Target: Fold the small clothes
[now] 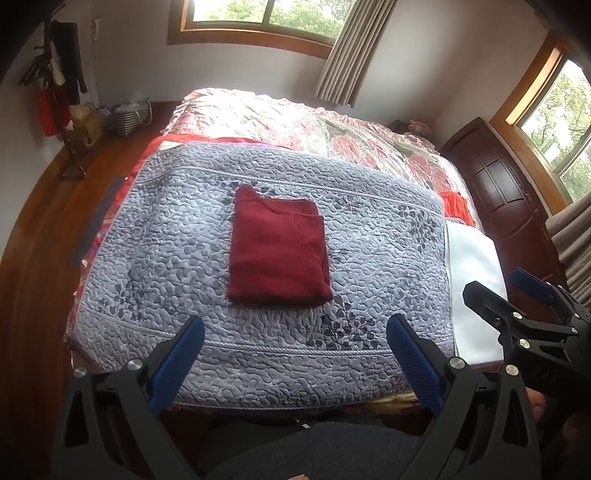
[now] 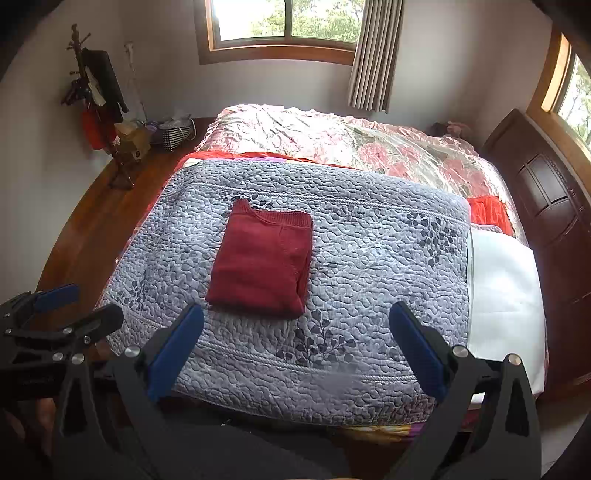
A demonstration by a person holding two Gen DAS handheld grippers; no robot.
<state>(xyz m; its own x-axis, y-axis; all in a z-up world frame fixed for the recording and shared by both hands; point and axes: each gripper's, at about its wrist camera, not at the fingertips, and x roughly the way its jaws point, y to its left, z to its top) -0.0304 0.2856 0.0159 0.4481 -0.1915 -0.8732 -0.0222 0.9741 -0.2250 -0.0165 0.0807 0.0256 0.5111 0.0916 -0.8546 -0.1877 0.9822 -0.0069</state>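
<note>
In front of me stands a wide bed (image 2: 369,147). Its near part is covered by a grey-blue quilted blanket (image 2: 369,258) with a dark leaf pattern, and the far part by a shiny pink flowered cover (image 2: 332,136). At the right edge of the bed lies a white cloth (image 2: 506,295), and beside it rises a dark wooden headboard (image 2: 554,221). The floor (image 2: 92,236) is reddish-brown wood. The walls (image 2: 44,155) are white. A wood-framed window (image 2: 284,26) in the far wall gives bright daylight, and a beige curtain (image 2: 373,55) hangs at its right side. In the far left corner a coat stand (image 2: 96,96) holds dark clothes.
</note>
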